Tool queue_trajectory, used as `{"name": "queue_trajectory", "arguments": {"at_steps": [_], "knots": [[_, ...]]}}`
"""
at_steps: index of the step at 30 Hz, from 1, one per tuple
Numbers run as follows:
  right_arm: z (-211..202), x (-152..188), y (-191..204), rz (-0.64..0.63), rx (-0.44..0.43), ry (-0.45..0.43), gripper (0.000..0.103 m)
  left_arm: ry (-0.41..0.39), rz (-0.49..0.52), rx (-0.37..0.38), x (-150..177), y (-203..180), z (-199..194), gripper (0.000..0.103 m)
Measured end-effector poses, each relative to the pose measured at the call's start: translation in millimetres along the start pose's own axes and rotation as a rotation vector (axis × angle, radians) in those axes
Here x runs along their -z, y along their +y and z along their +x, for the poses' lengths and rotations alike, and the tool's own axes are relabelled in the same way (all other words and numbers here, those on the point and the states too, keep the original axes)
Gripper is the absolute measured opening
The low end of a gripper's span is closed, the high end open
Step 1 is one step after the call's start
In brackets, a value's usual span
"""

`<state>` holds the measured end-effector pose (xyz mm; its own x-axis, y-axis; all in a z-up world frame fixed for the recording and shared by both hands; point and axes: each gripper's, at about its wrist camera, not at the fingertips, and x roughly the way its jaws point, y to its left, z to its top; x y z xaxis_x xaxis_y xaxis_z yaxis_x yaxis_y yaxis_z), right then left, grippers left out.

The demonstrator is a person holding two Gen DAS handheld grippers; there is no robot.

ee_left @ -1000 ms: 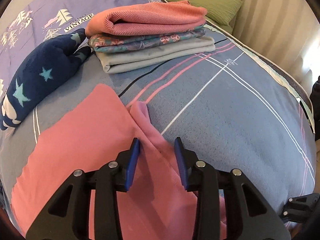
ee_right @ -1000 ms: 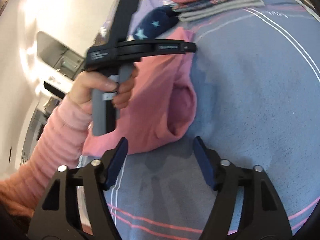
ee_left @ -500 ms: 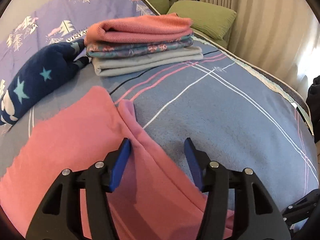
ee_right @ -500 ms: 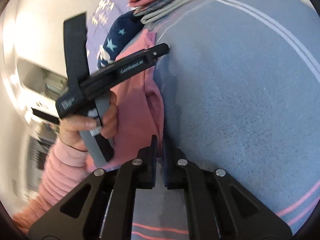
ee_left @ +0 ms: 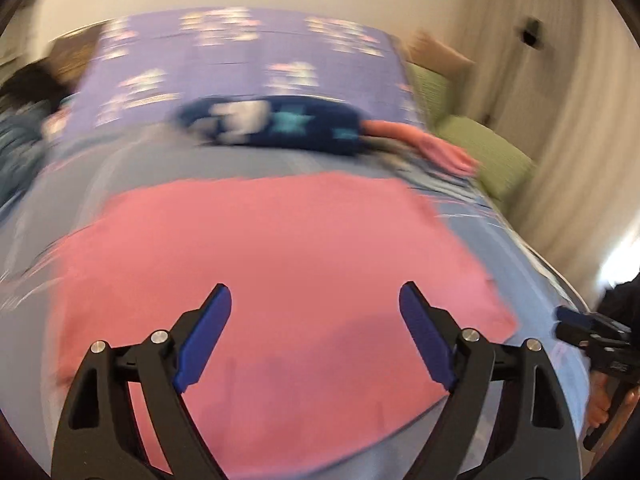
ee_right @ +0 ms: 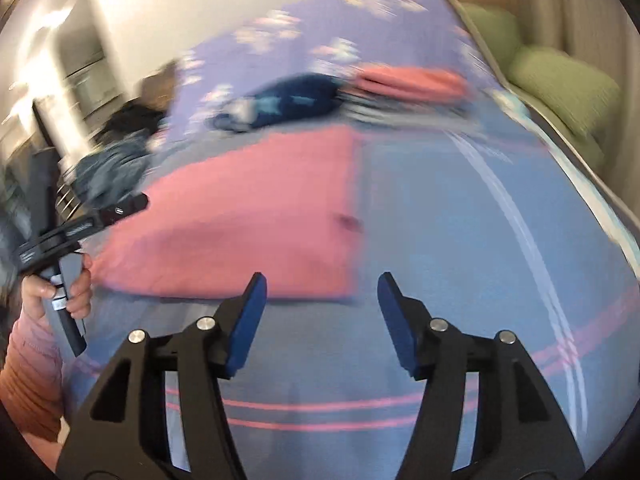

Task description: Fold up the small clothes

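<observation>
Cloth [ee_left: 280, 264] lies flat on the bed [ee_right: 460, 220], pink, one fold apparently in, both views blurred. Your left gripper [ee_left: 315, 336] hangs over its near half, fingers spread, holding nothing. Your right gripper [ee_right: 320, 320] sits just off its near right corner, also spread and empty. Stack [ee_right: 412, 80] of folded items lies beyond. My read: at least one more fold, then stacking.

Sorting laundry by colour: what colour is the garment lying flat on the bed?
Pink, plain; clearest in the left wrist view.
</observation>
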<state>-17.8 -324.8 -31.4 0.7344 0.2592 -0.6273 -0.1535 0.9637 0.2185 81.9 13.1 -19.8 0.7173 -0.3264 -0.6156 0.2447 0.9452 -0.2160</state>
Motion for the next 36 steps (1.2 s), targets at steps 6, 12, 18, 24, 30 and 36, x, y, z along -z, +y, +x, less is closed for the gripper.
{"name": "queue_trajectory", "arguments": {"at_steps": [6,12,18,24,30,36], "knots": [[20,6,133,-0.402,-0.115,-0.066,0.070,-0.083,-0.271,-0.127,34,111,-78,0.086],[54,19,213,-0.580,-0.188,0.007,0.069,-0.057,-0.257,-0.140,78,144,-115,0.086],[93,37,273,-0.786,-0.079,0.059,0.068,-0.062,-0.311,-0.107,101,169,-122,0.086],[119,58,304,-0.915,0.004,0.059,0.068,-0.061,-0.362,-0.081,109,184,-115,0.086],[138,57,328,-0.955,0.020,0.022,0.066,-0.044,-0.387,-0.026,109,192,-106,0.086],[157,54,349,-0.975,0.002,0.050,0.015,-0.039,-0.429,0.084,92,204,-86,0.086]]}}
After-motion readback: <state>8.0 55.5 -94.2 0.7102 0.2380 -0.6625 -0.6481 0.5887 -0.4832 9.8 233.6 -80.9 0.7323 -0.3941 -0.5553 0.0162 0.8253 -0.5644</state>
